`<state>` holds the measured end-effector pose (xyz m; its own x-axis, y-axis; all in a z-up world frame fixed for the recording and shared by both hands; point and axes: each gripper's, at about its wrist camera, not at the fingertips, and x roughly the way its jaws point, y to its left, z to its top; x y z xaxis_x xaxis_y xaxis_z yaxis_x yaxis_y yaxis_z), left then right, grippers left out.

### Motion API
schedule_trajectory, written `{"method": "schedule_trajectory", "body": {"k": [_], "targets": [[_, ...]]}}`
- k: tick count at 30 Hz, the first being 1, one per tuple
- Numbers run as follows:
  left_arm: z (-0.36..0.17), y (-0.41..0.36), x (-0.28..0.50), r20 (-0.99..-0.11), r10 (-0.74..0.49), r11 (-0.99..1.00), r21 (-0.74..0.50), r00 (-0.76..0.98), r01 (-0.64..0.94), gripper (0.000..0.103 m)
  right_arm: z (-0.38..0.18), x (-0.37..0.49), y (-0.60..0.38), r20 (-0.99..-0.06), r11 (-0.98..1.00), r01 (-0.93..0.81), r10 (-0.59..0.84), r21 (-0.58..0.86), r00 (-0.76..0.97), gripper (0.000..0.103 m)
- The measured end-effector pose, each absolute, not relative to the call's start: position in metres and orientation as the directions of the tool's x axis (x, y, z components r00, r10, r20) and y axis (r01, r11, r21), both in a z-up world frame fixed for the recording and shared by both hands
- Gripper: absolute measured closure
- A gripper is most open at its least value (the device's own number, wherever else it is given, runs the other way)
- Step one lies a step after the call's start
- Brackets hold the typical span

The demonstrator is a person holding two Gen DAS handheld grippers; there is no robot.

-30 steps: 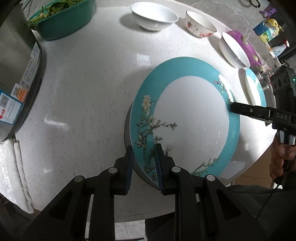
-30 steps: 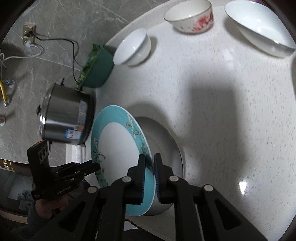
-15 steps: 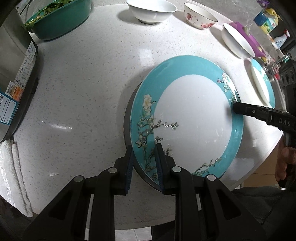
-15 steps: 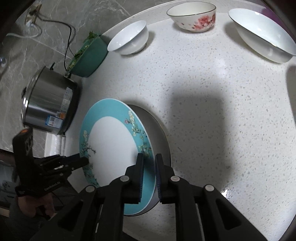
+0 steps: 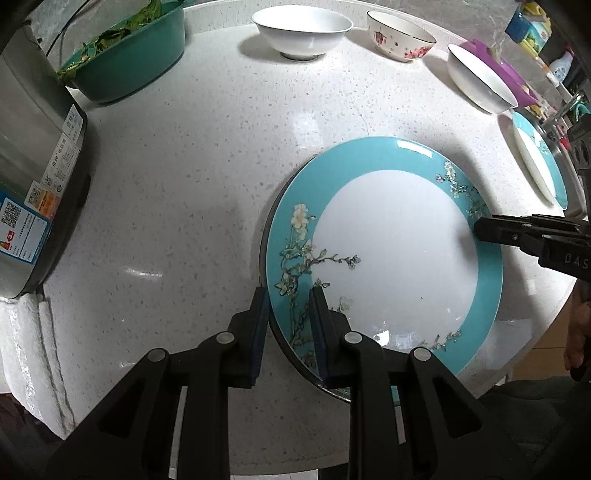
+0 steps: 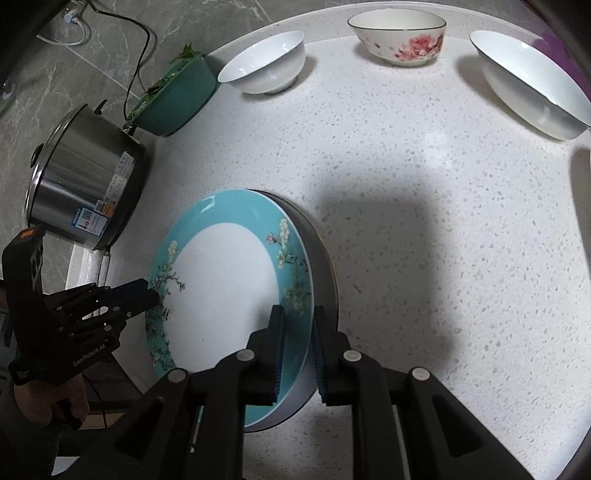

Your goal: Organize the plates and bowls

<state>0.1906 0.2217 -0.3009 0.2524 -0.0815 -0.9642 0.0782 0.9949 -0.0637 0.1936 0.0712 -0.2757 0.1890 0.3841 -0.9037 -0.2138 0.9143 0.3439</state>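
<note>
Counter: white speckled stone countertop [image 5: 184, 184], and we've got a gripper in each hand working at its near edge.
Left gripper: our left gripper [image 5: 288, 295] is clamped on the near rim of the teal plate [image 5: 388, 251], one pad on the flowered border, the other outside the edge.
Right gripper: our right gripper [image 6: 298, 312] straddles the opposite rim, but its jaws have just been easing apart. The rim sits between them and we'd call that grip let go.
Plate: it lies almost flat on a grey dish [image 6: 325, 266] that peeks out beneath it.
Left side: steel cooker [image 5: 29, 166] next to us, with a green basin [image 5: 129, 62] of leafy greens behind it.
Right side: second teal plate [image 5: 539, 162] at the counter's edge.
Far edge: plain white bowl [image 5: 303, 33], floral bowl [image 5: 400, 37] and tilted white bowl [image 5: 480, 81], all spaced apart.
</note>
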Motion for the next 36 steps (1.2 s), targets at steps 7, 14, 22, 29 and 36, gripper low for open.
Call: {"method": "schedule_trajectory", "body": {"k": [7, 14, 22, 29, 36], "targets": [[-0.291, 0.233, 0.188, -0.95, -0.102, 0.995, -0.092, 0.294, 0.045, 0.081, -0.268, 0.187, 0.069, -0.898, 0.923, -0.228, 0.362, 0.309, 0.25, 0.056], [-0.235, 0.225, 0.205, -0.889, -0.206, 0.978, -0.2, 0.409, 0.058, 0.055, -0.241, 0.178, 0.038, -0.837, 0.897, -0.176, 0.443, 0.406, 0.321, 0.048], [-0.195, 0.114, 0.255, -0.732, -0.55, 0.835, -0.49, 0.402, 0.252, 0.011, -0.174, 0.166, -0.117, -0.694, 0.834, -0.032, 0.478, 0.55, 0.539, 0.013], [-0.227, -0.005, 0.296, -0.792, -0.539, 0.84, -0.485, 0.286, 0.242, 0.001, -0.177, 0.152, -0.273, -0.683, 0.802, 0.111, 0.417, 0.587, 0.6, 0.0], [-0.265, -0.102, 0.317, -0.844, -0.455, 0.887, -0.401, 0.285, 0.23, 0.0, -0.215, 0.178, -0.352, -0.709, 0.761, 0.147, 0.49, 0.631, 0.508, 0.0]]}}
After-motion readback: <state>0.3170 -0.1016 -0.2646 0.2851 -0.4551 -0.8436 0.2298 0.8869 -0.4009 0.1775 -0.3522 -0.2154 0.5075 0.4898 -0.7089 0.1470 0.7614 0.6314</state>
